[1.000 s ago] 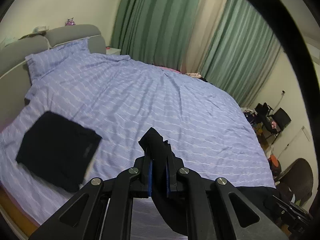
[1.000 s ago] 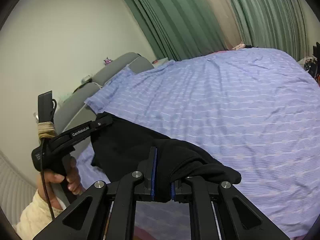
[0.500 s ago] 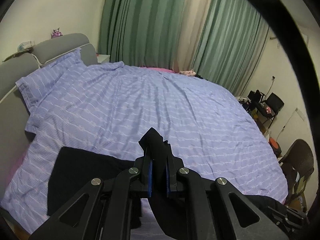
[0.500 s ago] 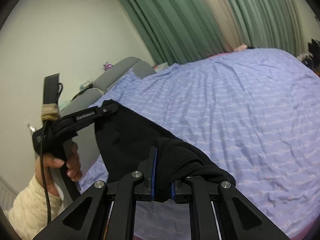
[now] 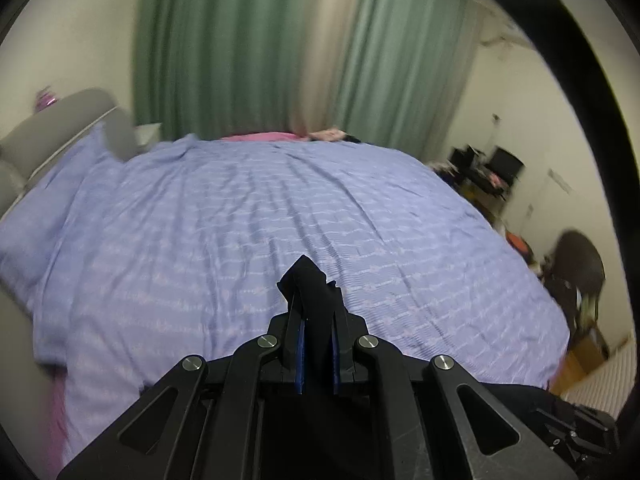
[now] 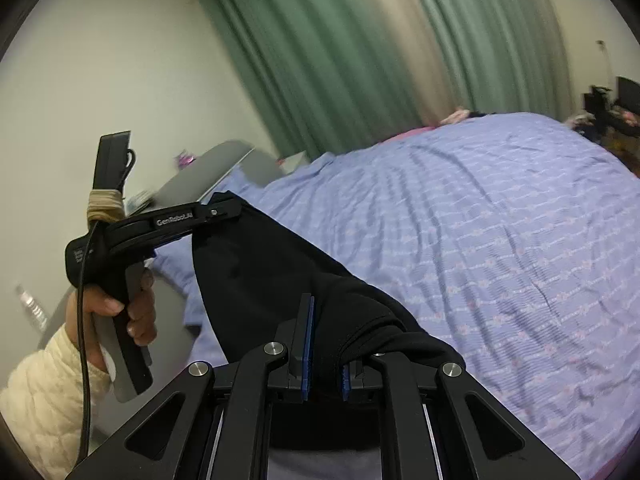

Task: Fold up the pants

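Note:
The black pants (image 6: 276, 276) hang stretched in the air between both grippers, above the near edge of the bed. My left gripper (image 5: 316, 320) is shut on a bunched tip of the pants (image 5: 310, 284); it also shows in the right wrist view (image 6: 224, 210), held by a hand at the left. My right gripper (image 6: 324, 344) is shut on a thick fold of the same cloth. The lower part of the pants is hidden below both views.
A wide bed with a lilac striped cover (image 5: 280, 220) fills the middle. A grey headboard (image 5: 68, 116) stands at the left, green curtains (image 5: 240, 48) behind. A dark chair (image 5: 580, 268) and clutter (image 5: 484, 172) sit at the right.
Both grippers have lifted the pants and swung right. The folded black garment on the left of the bed has left the left wrist view. The left gripper is higher in the right wrist view.

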`<move>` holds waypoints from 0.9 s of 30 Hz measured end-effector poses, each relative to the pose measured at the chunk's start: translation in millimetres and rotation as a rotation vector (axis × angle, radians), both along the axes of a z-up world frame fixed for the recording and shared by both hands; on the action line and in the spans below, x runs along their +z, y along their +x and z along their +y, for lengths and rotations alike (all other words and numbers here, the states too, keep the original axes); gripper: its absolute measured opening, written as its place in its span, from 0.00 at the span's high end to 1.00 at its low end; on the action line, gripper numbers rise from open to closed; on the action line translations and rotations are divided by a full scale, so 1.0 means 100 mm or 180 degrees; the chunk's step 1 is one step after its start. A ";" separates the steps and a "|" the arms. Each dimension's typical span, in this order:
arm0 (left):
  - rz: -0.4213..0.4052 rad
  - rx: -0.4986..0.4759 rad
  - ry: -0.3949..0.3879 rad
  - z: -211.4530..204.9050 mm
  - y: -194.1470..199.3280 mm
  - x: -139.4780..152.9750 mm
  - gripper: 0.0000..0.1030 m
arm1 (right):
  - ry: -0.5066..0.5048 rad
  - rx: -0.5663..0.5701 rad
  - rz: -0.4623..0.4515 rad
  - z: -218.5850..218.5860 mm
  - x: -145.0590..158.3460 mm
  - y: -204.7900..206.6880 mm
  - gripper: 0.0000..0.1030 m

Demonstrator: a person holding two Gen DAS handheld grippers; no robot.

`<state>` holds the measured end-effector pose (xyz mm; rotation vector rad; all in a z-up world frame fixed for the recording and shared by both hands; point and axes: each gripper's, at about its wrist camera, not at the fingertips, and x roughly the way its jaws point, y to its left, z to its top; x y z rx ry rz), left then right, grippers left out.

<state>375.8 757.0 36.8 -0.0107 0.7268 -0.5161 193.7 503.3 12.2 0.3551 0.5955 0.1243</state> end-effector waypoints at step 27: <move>0.0864 -0.0420 0.0986 1.13 0.70 -2.24 0.88 | 0.0525 -0.0173 0.1721 2.19 -2.06 0.59 0.89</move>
